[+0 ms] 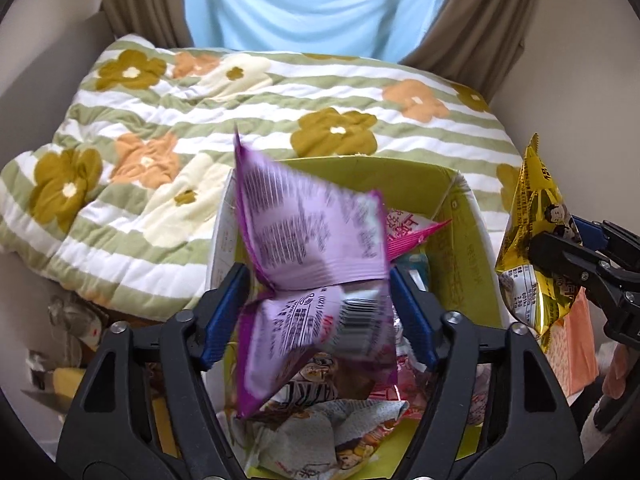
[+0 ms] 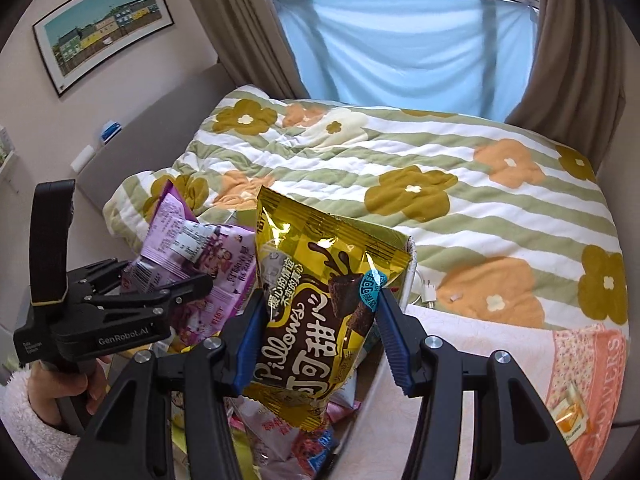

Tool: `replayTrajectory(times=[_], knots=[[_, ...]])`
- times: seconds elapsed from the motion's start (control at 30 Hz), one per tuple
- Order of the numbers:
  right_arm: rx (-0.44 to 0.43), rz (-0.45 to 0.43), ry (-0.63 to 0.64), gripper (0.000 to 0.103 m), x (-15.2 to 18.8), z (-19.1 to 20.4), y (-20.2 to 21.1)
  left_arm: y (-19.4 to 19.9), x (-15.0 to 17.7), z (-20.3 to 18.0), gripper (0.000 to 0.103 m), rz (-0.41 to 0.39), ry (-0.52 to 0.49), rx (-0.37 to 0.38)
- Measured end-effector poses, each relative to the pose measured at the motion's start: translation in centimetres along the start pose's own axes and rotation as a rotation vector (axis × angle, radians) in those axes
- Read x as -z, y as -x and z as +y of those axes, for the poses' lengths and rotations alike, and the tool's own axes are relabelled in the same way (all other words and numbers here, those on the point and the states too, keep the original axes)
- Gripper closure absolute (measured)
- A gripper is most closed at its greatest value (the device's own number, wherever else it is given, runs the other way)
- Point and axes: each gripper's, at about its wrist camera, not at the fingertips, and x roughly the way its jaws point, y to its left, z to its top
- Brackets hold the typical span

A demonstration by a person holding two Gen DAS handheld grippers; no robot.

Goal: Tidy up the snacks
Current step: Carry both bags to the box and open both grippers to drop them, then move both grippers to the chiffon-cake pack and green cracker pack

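A purple snack bag (image 1: 316, 240), blurred, hangs between the blue pads of my left gripper (image 1: 318, 312). The pads stand apart from its sides, so the gripper is open. Below it is a yellow-green cardboard box (image 1: 460, 240) filled with several snack packets (image 1: 320, 420). My right gripper (image 2: 320, 332) is shut on a gold cocoa-pillow bag (image 2: 320, 300), held upright just right of the box. The same gold bag (image 1: 532, 248) and right gripper (image 1: 560, 256) show in the left wrist view. In the right wrist view the left gripper (image 2: 188, 288) holds the purple bag (image 2: 192, 256) loosely over the box.
The box stands against a bed with a green-striped floral quilt (image 2: 440, 168). A peach towel (image 2: 580, 368) lies to the right with a small orange packet (image 2: 572, 416) on it. A hand in a white fleecy sleeve (image 2: 28, 412) holds the left gripper. Curtains and a blue cloth (image 2: 400, 48) are behind.
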Motion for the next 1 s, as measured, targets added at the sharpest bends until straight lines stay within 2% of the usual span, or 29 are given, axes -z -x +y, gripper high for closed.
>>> replayTrajectory(times=[0.07,0.37,0.57,0.63,0.7,0.77,1.0], knots=[[0.015,0.012,-0.01,0.053,0.0,0.2,-0.5,-0.3,0.0,0.2,0.001,0.002,-0.015,-0.001],[0.04,0.055,0.016,0.053,-0.1,0.5,-3.5,2.0,2.1,2.4,0.0,-0.027,0.042,-0.041],[0.02,0.069,0.017,0.052,-0.2,0.9,-4.8,3.2,2.8,3.0,0.0,-0.04,0.073,-0.076],[0.002,0.079,0.02,0.046,-0.2,1.0,-5.2,3.3,3.1,3.2,0.0,-0.039,0.091,-0.072],[-0.004,0.064,0.028,0.027,0.0,1.2,-5.0,3.4,3.6,3.1,0.0,-0.035,0.1,-0.071],[-0.013,0.05,0.024,0.019,0.6,1.5,-4.5,3.5,4.2,2.9,0.0,-0.03,0.099,-0.081],[0.003,0.03,0.001,0.019,3.2,1.5,-3.0,3.9,6.2,2.1,0.0,-0.027,0.09,-0.059]])
